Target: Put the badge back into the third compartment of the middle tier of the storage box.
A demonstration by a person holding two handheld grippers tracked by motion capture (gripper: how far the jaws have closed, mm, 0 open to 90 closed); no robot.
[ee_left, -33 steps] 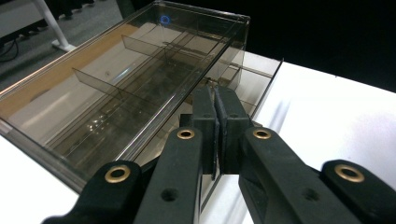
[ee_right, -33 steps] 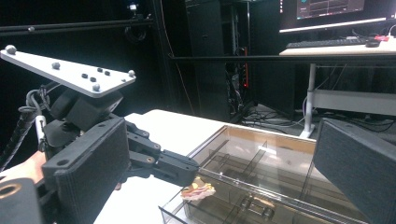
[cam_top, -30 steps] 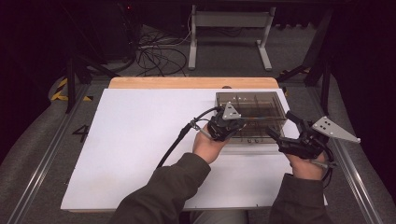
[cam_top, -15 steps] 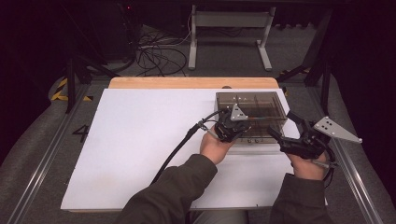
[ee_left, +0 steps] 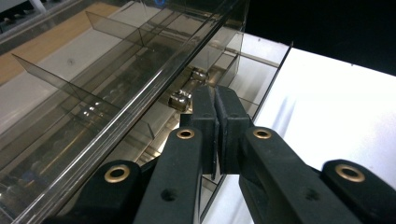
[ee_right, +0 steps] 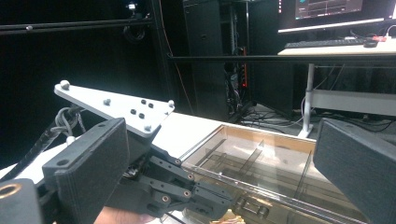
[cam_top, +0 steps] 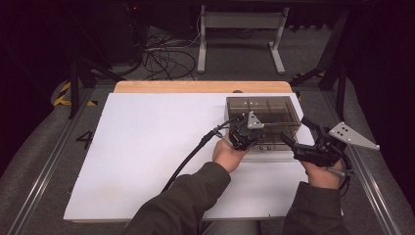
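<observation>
A clear plastic box (cam_top: 264, 110) with dividers sits at the right far part of the white desk (cam_top: 147, 147), where the left gripper (cam_top: 244, 133) has its fingers pressed together at the box's near edge, while the right gripper (cam_top: 299, 143) hovers just beside it, fingers wide apart.

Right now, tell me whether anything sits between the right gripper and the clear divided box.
Nothing visible does. The right gripper hangs open just right of the clear divided box, with bare white tabletop between them. The left gripper, jaws closed, is at the box's front latches, off to the side of that path.
</observation>
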